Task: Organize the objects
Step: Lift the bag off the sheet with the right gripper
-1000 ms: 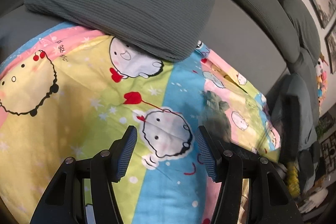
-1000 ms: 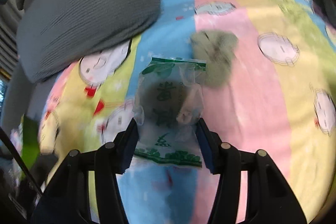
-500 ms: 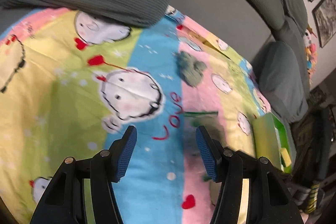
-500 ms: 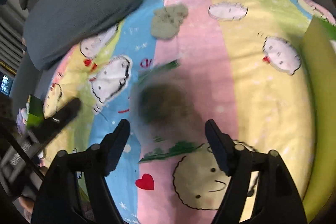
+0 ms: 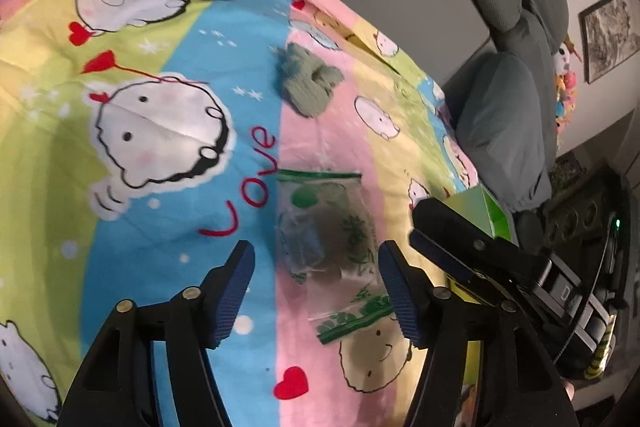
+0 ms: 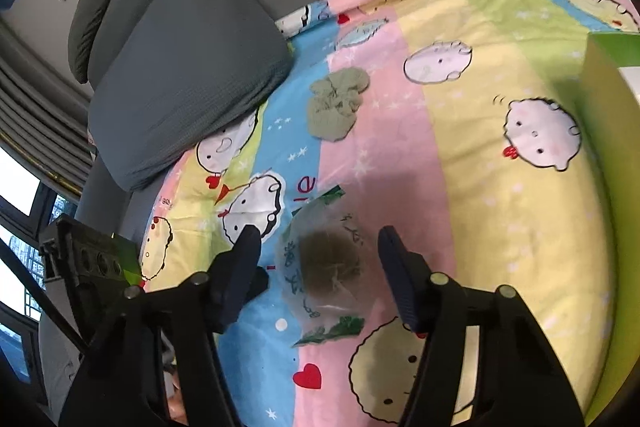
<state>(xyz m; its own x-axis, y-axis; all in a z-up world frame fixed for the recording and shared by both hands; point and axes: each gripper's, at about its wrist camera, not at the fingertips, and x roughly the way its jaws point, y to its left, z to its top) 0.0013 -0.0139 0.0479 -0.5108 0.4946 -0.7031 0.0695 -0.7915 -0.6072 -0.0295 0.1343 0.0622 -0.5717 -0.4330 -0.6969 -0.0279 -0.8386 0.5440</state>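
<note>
both tools are hovering over a clear green-printed bag [image 5: 326, 235] that is lying flat on the cartoon bedspread [image 5: 160, 155], free of either grasp; the left tool [image 5: 316, 285] is standing wide, its jaws bracketing the bag, and the right tool [image 6: 318, 269] is likewise wide and empty above it. the step in hand is judged to be picking the bag up for the green box [image 6: 600, 155] — done well by closing on the bag's bulkier middle, where the dark contents are sitting, rather than on slippery loose film. the crumpled grey-green cloth [image 5: 310, 85] is lying well apart up the spread. the left view is showing the right tool at its edge and framed pictures [image 5: 608, 27] on the wall; the right view alone is showing the box's tall side, a window [image 6: 16, 187] and the grey cushion [image 6: 180, 75] resting on the spread.
</note>
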